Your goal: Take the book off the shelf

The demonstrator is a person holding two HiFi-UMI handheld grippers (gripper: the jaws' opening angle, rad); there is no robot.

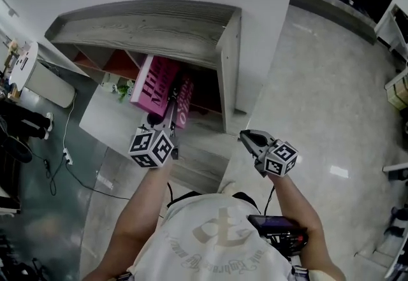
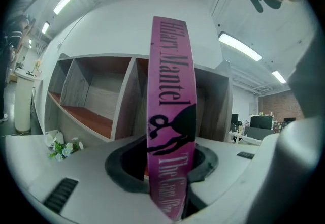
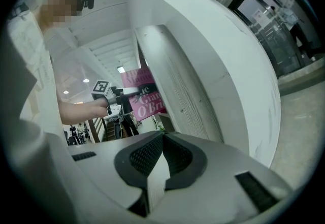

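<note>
A pink book [image 1: 156, 82] with black lettering stands upright at the open front of the grey wooden shelf [image 1: 227, 63]. My left gripper [image 1: 171, 114] is shut on its spine [image 2: 171, 116], which fills the middle of the left gripper view between the jaws. In the right gripper view the book's cover [image 3: 144, 101] shows to the left of the shelf's side wall [image 3: 177, 91], with the left gripper on it. My right gripper [image 1: 245, 138] hangs to the right of the shelf in front of its side wall. Its pads [image 3: 175, 157] meet at the tips, with nothing between them.
The shelf compartments [image 2: 91, 96] left of the book hold nothing. A small bunch of artificial flowers [image 2: 62, 148] lies on the white surface [image 1: 102, 117] at the shelf's left. A white wall [image 3: 223, 60] runs behind and right of the shelf. A cable and power strip [image 1: 65, 157] lie on the floor at left.
</note>
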